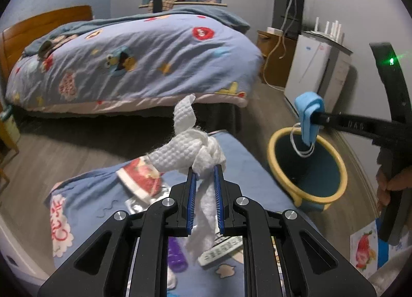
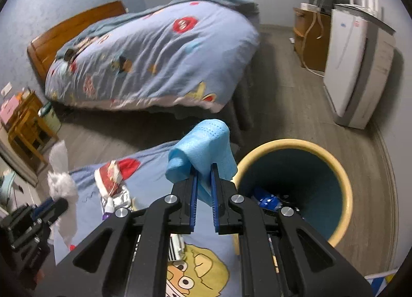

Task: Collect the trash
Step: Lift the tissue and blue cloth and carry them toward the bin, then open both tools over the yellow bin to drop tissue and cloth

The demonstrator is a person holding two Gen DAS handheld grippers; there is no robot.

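The left hand-held gripper (image 1: 204, 171) pinches a knotted white paper towel (image 1: 191, 154), lifted above the blue cartoon-print cover (image 1: 85, 194); loose ends trail up and down from the jaws. At about 3 o'clock from it, the right hand-held gripper (image 1: 312, 116) pinches a folded blue face mask (image 1: 307, 114) (its white ear loops dangle) over the rim of the yellow bin (image 1: 334, 195). In the right wrist view the mask (image 2: 203, 147) sits at 10 o'clock of the bin's mouth. A red and white wrapper (image 1: 140, 177) lies on the cover at 9 o'clock of the towel.
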